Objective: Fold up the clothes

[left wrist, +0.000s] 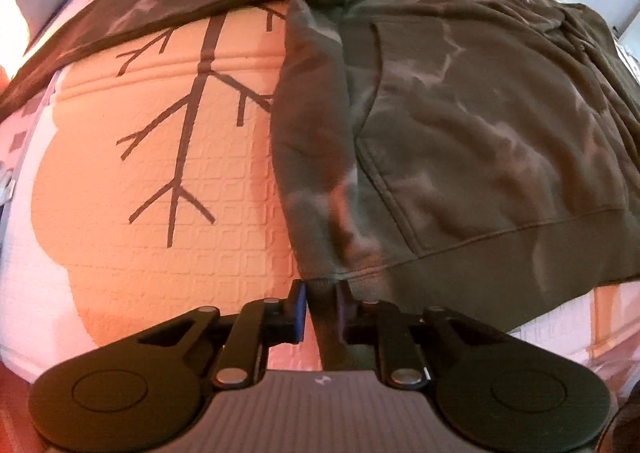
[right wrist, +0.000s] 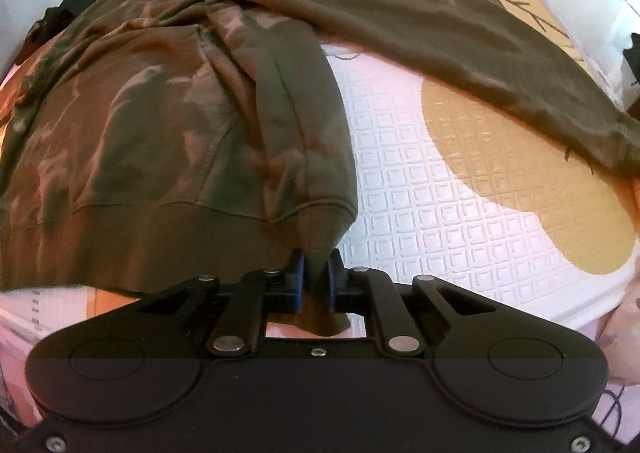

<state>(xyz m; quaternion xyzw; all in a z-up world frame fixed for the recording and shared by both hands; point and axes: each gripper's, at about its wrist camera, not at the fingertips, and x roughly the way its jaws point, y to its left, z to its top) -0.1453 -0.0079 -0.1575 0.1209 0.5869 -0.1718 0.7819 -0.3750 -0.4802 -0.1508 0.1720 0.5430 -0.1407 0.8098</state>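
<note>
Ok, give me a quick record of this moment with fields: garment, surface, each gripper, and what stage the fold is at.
garment: camouflage hoodie, spread out with front pocket up
surface: quilted bedspread, orange and white with a branch pattern
left gripper: fingers shut on the hem corner beside the sleeve cuff
right gripper: fingers shut on the opposite hem corner
far sleeve: stretched out across the bedspread
stage: both bottom corners gripped, body not yet folded
</note>
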